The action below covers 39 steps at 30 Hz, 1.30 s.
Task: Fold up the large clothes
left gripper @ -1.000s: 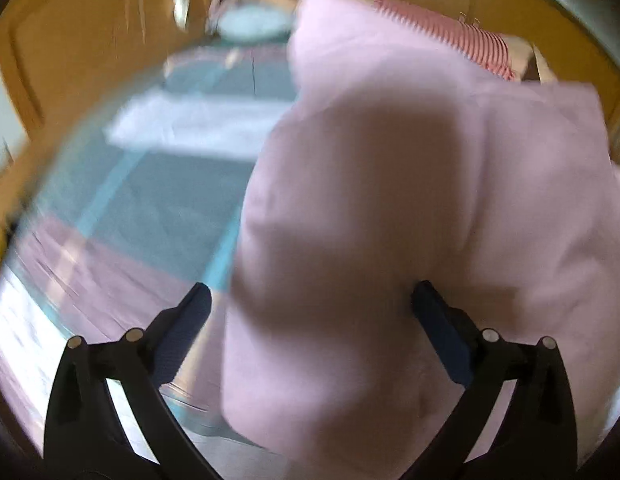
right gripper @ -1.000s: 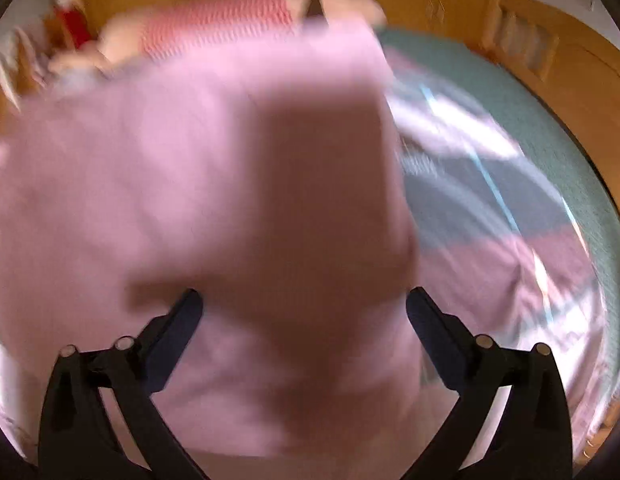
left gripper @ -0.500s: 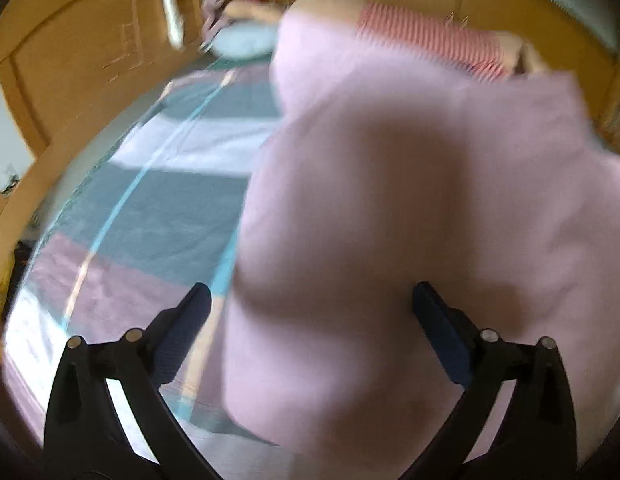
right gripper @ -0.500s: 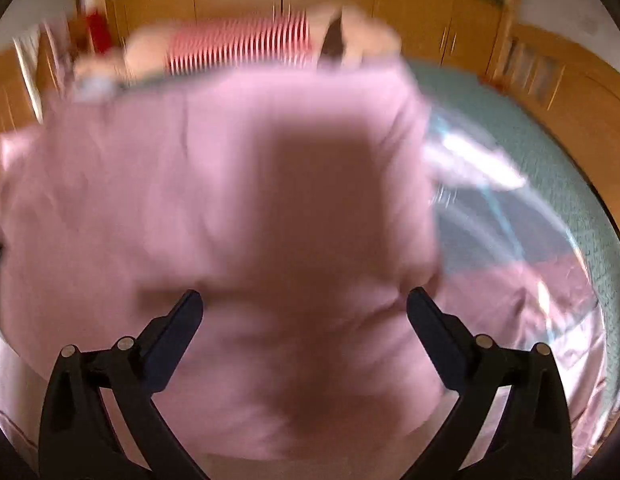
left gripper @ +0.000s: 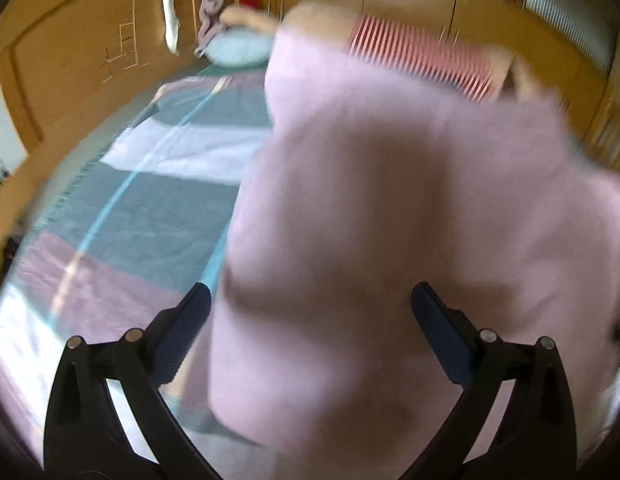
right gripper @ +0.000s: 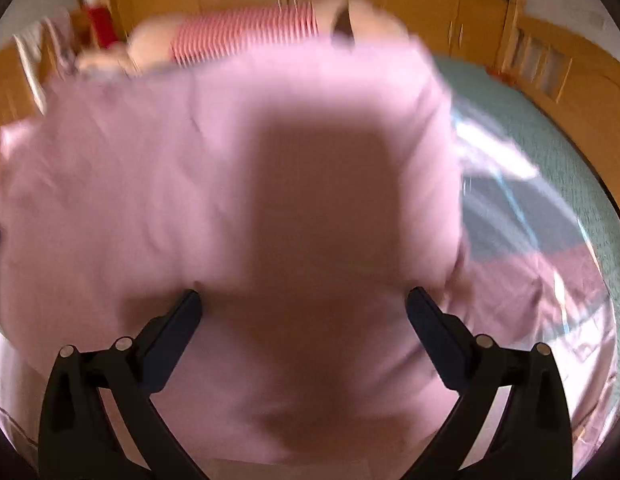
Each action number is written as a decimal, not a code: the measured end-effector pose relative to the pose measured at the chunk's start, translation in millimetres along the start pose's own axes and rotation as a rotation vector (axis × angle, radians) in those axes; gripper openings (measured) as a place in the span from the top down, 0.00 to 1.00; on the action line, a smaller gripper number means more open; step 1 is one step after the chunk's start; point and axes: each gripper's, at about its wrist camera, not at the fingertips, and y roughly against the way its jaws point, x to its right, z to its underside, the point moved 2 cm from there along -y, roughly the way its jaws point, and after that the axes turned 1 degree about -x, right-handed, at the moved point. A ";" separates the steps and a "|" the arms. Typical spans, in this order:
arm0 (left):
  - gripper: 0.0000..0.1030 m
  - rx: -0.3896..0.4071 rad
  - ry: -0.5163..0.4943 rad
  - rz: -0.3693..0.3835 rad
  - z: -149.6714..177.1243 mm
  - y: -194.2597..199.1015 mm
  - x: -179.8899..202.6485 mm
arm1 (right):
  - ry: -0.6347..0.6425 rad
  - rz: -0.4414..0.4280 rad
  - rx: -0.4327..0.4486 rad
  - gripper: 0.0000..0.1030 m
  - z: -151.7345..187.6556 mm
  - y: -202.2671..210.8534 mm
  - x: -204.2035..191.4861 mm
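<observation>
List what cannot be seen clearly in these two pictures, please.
- Left wrist view: pink garment is motion-blurred; seams and folds unreadable.
- Right wrist view: it covers most of the bed.
- Both views: whether the left gripper or right gripper touches cloth.
- Striped item: blurred, partly hidden.

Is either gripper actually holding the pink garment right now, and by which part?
Cannot tell. The pink garment fills the gap between both grippers' wide-spread fingers, but blur hides any contact or gripped edge.
</observation>
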 end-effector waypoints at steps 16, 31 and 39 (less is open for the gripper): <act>0.02 0.458 -0.152 0.221 59.1 216.2 63.2 | -0.083 -0.099 0.569 0.01 43.8 200.0 -0.4; 0.02 0.583 -0.223 0.180 109.6 303.0 94.1 | -0.053 -0.092 0.600 0.01 75.7 271.5 -12.0; 0.02 0.618 -0.243 0.128 125.8 315.7 94.2 | -0.014 -0.029 0.620 0.01 83.0 285.4 -20.5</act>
